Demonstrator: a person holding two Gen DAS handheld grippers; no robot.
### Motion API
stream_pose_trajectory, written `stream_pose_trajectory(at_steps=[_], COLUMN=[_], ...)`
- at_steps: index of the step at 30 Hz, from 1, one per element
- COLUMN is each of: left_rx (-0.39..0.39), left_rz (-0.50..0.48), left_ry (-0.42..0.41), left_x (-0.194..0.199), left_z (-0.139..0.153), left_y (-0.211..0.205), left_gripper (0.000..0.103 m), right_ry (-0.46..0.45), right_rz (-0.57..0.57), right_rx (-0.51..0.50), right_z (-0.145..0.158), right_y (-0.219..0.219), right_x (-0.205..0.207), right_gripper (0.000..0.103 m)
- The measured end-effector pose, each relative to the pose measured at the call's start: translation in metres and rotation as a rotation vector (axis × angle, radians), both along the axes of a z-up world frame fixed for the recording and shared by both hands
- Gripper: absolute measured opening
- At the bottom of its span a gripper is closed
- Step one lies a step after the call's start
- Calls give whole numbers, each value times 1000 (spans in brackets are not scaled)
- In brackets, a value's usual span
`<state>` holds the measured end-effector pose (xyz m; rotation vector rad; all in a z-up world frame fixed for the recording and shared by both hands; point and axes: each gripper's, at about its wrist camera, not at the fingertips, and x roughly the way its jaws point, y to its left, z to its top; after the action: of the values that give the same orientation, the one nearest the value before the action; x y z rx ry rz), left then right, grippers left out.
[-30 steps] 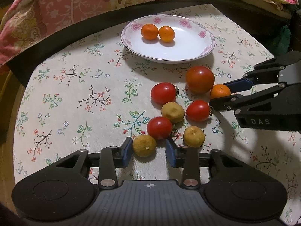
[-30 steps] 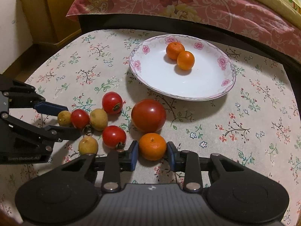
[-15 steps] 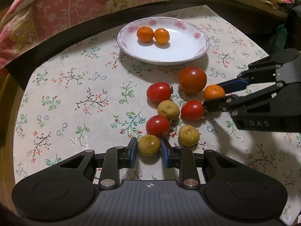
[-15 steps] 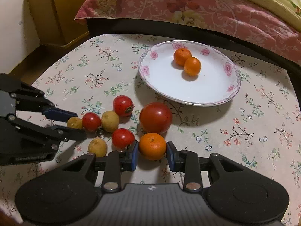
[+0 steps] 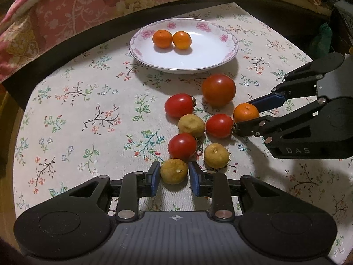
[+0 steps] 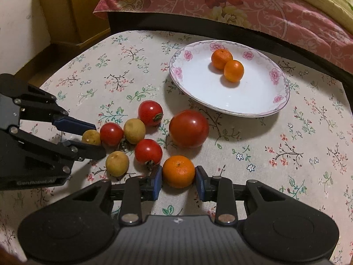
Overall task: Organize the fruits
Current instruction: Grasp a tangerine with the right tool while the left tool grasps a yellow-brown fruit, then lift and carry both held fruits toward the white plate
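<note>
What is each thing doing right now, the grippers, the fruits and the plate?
Left gripper: shut on the yellow-brown fruit, on the cloth.
Right gripper: shut on the loose orange, on the cloth.
Plate: upright, holding two oranges that touch.
Big tomato: on the cloth, loose.
Three small tomatoes: on the cloth, loose.
Two other yellow-brown fruits: on the cloth, loose.

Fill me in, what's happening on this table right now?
A person works two handheld grippers, sorting fruit. The left gripper is closed on a yellow fruit; the right gripper is closed on an orange. Both fruits sit on the tablecloth. Two oranges lie on the plate; tomatoes remain loose.
</note>
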<state>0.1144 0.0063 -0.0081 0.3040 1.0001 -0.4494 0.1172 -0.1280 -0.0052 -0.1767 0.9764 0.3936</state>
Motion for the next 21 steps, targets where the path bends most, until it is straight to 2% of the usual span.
stream_pose_trajectory(at_steps=[4,10,16,21], left_rx=[7,18,26,25], left_rz=[-1,-7,-14,-14], left_ry=[1,-7,3,6], left_x=[0,-2,-2,-2], left_z=[0,0,2,2], left_y=[1,0,-2,-1], left_gripper=[43,44,34,34], right_ry=[9,9,-3,-22], right_rz=[-11,-25,-17,-17], right_rx=[9,19,10,3], right_z=[0,0,3,8], right_y=[-2,-4,-2,0], right_x=[1,2,1,0], right_gripper=[28,29,26,25])
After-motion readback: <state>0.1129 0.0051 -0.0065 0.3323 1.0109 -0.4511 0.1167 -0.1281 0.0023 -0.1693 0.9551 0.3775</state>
